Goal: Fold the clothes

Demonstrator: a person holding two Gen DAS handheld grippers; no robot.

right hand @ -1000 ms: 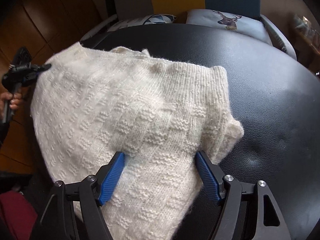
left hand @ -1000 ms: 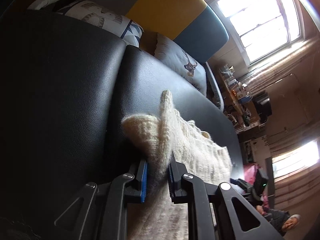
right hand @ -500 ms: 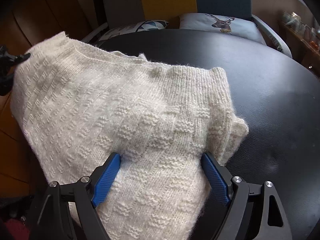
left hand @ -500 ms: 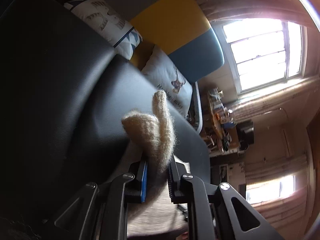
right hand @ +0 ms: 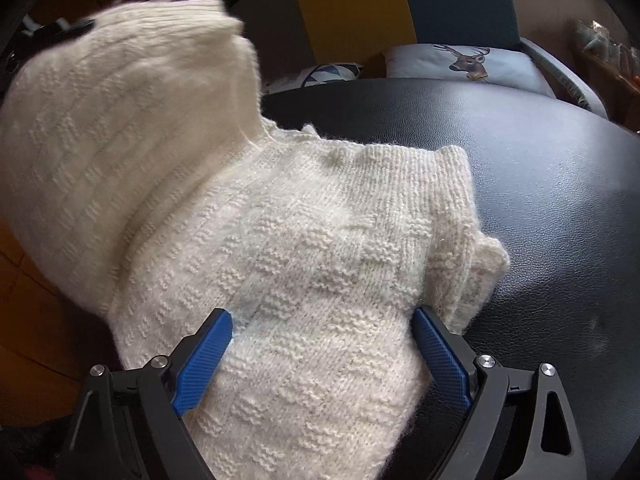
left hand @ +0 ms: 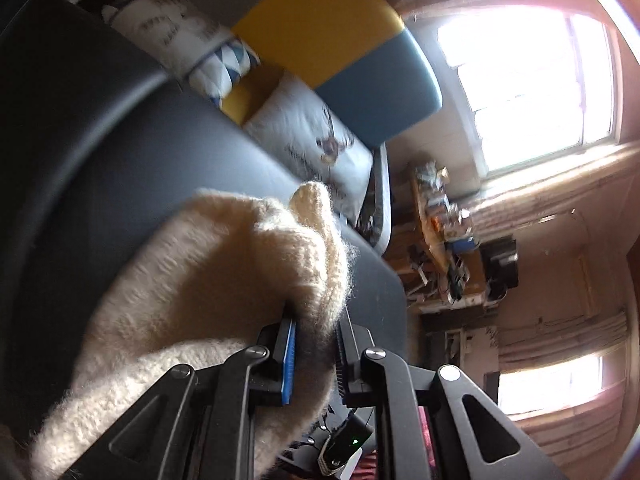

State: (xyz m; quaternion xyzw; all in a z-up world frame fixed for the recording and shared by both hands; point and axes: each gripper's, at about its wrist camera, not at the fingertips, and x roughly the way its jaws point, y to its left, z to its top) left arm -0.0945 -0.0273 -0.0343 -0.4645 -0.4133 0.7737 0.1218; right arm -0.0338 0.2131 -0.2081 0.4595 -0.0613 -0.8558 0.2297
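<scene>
A cream knitted sweater (right hand: 304, 248) lies on a black leather surface (right hand: 540, 168). My right gripper (right hand: 322, 340) is open, its blue fingers (right hand: 204, 356) spread wide on either side of the sweater's near part and resting on the knit. My left gripper (left hand: 316, 354) is shut on a thick fold of the sweater's edge (left hand: 224, 276) and holds it raised. In the right wrist view that lifted part (right hand: 120, 112) arches high at the left, with the left gripper's black body (right hand: 48, 32) showing behind it.
Beyond the black surface stands a sofa with a yellow and blue back (left hand: 352, 52) and patterned cushions (right hand: 468, 60). A cluttered desk (left hand: 444, 232) and bright windows (left hand: 532, 80) lie to the right in the left wrist view. Wooden floor (right hand: 24, 264) shows at the left.
My left gripper has lifted the sweater's edge up off the surface and swung it over toward the rest of the garment. The right gripper has stayed open in place on the sweater.
</scene>
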